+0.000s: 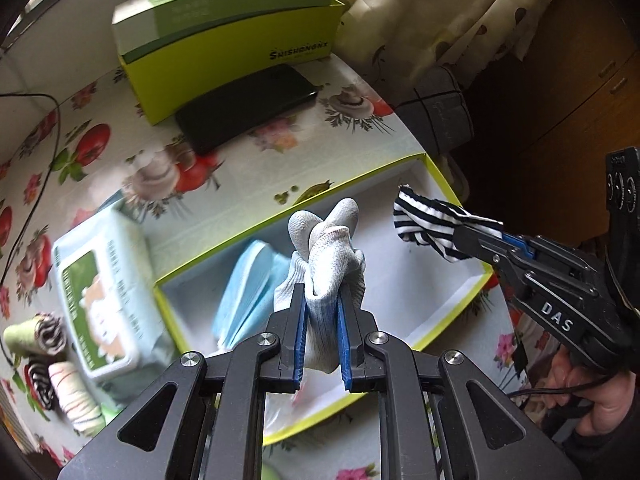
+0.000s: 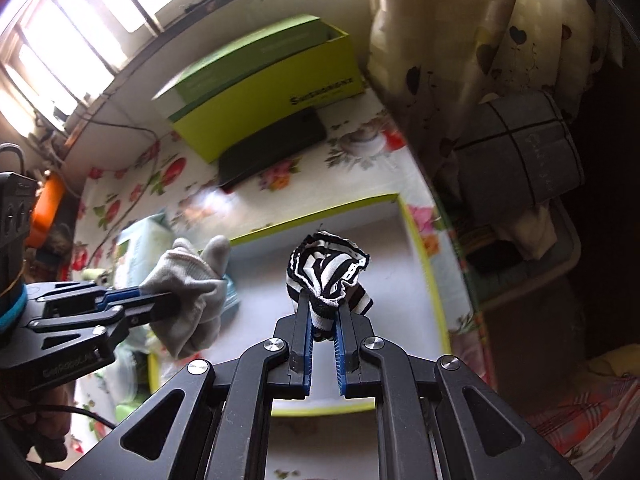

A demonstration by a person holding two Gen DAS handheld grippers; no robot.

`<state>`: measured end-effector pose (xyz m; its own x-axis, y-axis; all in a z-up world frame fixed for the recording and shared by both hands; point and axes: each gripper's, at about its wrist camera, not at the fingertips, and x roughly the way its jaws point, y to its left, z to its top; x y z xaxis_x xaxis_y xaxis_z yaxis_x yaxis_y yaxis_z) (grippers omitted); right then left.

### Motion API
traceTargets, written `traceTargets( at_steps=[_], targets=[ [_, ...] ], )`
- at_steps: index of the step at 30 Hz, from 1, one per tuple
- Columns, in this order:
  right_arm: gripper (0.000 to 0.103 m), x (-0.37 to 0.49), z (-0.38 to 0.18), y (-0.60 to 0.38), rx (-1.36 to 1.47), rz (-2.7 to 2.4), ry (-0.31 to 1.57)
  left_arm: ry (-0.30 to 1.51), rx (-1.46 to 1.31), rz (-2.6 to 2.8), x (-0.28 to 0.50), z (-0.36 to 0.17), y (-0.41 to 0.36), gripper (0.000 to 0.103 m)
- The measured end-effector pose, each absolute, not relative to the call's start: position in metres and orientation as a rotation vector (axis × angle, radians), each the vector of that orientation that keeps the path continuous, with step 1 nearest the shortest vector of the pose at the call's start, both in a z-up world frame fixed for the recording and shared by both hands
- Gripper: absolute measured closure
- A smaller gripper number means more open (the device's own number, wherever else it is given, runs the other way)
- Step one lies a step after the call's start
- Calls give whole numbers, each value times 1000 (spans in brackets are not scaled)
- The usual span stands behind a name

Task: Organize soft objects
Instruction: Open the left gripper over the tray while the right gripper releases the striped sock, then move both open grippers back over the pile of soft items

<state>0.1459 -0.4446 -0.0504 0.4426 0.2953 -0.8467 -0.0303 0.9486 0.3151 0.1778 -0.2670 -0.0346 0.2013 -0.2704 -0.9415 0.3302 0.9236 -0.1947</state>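
socks stick lengthwise out past each claw: left claw [image 1: 322, 304] clamps grey sock [image 1: 332, 256], right claw [image 2: 325, 312] striped sock [image 2: 328, 276].

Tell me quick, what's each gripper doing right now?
Left gripper: closed on the grey sock.
Right gripper: closed on the striped cloth.

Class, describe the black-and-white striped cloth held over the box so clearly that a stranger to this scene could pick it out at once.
Start at the open shallow box with the yellow-green rim on the floral tablecloth. Two grippers hang above it; the right gripper is shut on the striped cloth. Its bold black and white stripes set it apart from the plain pale grey sock in the left gripper.
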Motion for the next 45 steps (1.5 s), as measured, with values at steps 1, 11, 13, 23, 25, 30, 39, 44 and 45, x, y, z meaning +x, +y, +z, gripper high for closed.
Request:
traceTargets(
  at_steps=[1,11,13,23,25,30,39,44,45],
  targets=[
    [94,149,-54,-447,260,191,1104,1309,53,-423,181,-38,-271,89],
    [62,143,-85,-462,258,103,1197,1368,73,-471,194,-69,-293,89],
    [61,141,-84,-461,258,104,1202,1374,75,-474,198,-74,-297,89],
    [55,131,-65,-456,253,99,1171,1359,19,-493,207,-69,-292,74],
    [54,129,-62,-453,251,109,1170,1355,12,-486,206,-65,-289,74],
    [52,122,-55,-443,252,133,1172,1341,12,-473,200,-54,-282,74],
    [49,105,-31,-420,261,182,1156,1304,21,-432,174,-26,-256,74],
    [48,95,-19,-400,240,224,1148,1274,6,-407,153,-12,-235,74],
    [48,93,-16,-395,236,235,1149,1270,3,-400,149,-9,-230,74]
  ],
)
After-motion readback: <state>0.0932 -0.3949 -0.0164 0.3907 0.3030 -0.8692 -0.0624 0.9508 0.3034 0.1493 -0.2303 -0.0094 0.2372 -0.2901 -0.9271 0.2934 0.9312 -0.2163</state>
